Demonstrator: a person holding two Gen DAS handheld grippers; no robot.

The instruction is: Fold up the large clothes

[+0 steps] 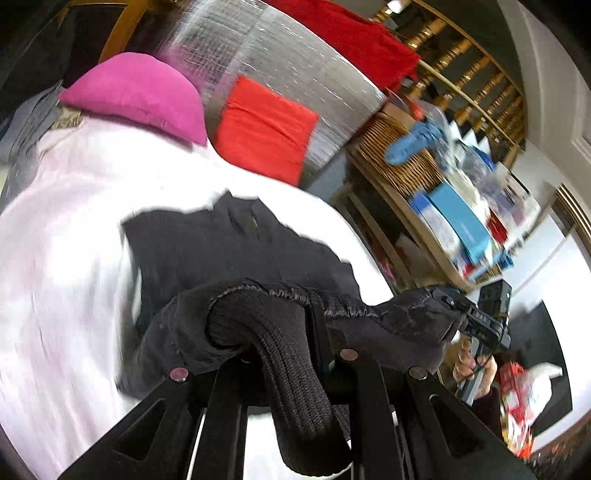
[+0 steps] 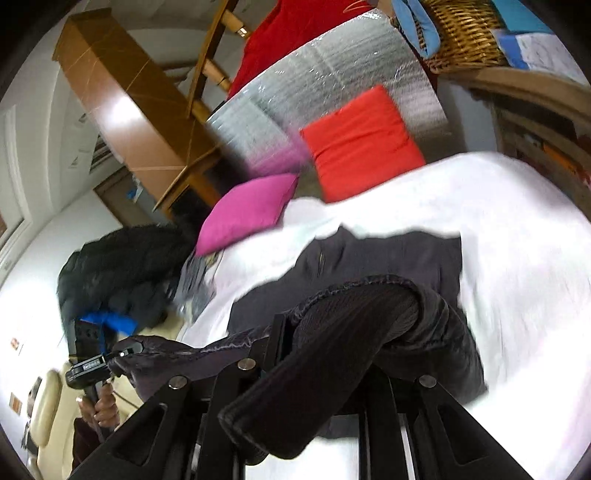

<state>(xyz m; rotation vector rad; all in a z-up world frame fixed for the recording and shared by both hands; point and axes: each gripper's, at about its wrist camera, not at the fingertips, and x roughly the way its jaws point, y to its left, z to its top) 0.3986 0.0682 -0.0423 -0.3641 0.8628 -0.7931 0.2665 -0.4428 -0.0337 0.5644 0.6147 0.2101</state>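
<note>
1. One dark garment (image 1: 236, 251) lies partly on the white bedcover (image 1: 74, 229), with its ribbed, elastic hem lifted off the cover and stretched between the two grippers.
2. The lifted hem runs as a taut line from the left gripper (image 1: 288, 354) to the right gripper (image 1: 452, 317); in the right wrist view it spans from the right gripper (image 2: 325, 354) out to the left one (image 2: 118, 356).
3. From that hem the rest of the garment trails away towards the pillows, so its long axis points from the grippers to the head of the bedcover.
4. Left gripper: fingers drawn narrow and clamped on the hem's thick ribbed band.
5. Right gripper: fingers likewise narrow, pinching the hem's other end.
6. A bare hand (image 1: 474, 365) holds the right gripper's handle.
7. No writing is legible; small print on the gripper bodies is too blurred to read.
8. Counted at the far end of the bedcover: one pink pillow (image 1: 140, 96) and one red pillow (image 1: 266, 125), side by side.
9. Beyond the red pillow from the bedcover, one wicker basket (image 2: 465, 33) sits on a shelf.
10. One black padded coat (image 2: 122, 266) lies just off the bedcover's edge near the pink pillow.
</note>
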